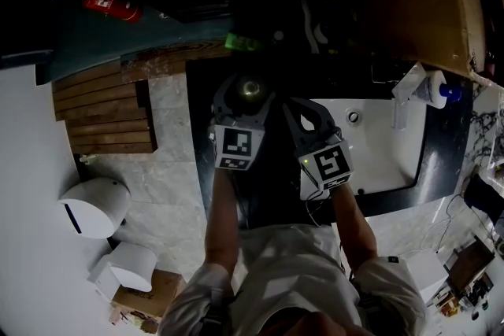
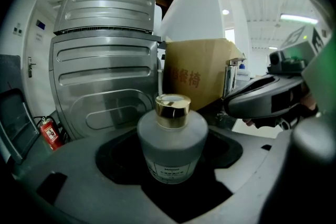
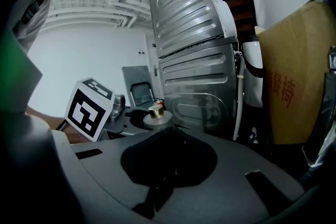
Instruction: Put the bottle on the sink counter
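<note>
Left gripper (image 1: 242,101): jaws clamped on the bottle (image 2: 172,136), a squat frosted-glass vessel with a gold cap (image 2: 172,105). It is gripped low on the body and stands upright.

Right gripper (image 3: 169,136): jaws pressed together with nothing between them. It hangs just right of the left one.

Location: the head view shows the bottle held in the air over a dark surface to the left of the white basin (image 1: 378,145). Whether that surface is part of the counter cannot be told. The black sink counter (image 1: 394,199) frames the basin as a narrow border. A blue-capped dispenser (image 1: 441,90) stands at its far right corner.

Assessment: the step in hand appears to be the carry toward the counter, with placement not yet done.

Recommendations:
- Maintain firm, even pressure, since round smooth glass is likely to slip or twist in a two-point grip.
- Hold the bottle vertical while travelling right.
- Select a bare, flat stretch of counter well apart from the basin edge and the dispenser, because the border looks narrow and an overhanging base could tip into the sink.
- Lower until the base sits flat before releasing.
- Part the jaws only enough to clear the body, then draw straight back so a jaw does not drag the bottle over.
- Hold the right gripper aside, or ready beside the bottle to steady it.
</note>
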The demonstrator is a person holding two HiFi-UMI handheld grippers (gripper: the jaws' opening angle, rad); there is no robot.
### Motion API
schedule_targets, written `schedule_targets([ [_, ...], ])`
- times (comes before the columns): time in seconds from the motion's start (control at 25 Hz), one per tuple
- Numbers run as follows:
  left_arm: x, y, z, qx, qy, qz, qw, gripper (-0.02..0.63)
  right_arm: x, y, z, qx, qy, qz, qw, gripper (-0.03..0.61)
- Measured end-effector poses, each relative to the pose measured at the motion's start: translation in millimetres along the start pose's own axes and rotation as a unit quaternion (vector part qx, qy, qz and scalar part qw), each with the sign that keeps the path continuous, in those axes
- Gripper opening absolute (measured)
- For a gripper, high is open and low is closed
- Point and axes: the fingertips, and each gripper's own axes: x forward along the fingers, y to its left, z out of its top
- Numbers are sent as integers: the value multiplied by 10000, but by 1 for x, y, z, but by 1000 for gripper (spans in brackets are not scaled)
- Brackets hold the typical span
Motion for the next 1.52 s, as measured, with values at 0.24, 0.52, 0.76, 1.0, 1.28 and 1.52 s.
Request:
schedule_targets([
  [0.24,-7,1,1,-141,-90,-3,9999,330,-6,4,2,-11,-1,-66,10000,-3],
  [0.52,-24,2,3,-167,-171,51,9997,330,-13,12,4,-60,-18,-123,9999,-3],
  [0.76,-46,4,11,-246,-322,100,9991,330,-18,23,13,-115,-62,-149,9998,-3],
  [1.0,-74,3,31,-175,-592,184,9979,297,-29,37,29,-191,-199,-67,9996,-3],
  [1.28,-111,1,60,-88,-1025,335,9941,173,-48,49,48,-415,-521,-147,9977,-3],
  [1.52,-148,-5,83,-98,-1350,410,9900,71,-68,57,77,-452,-949,-200,9943,-3],
])
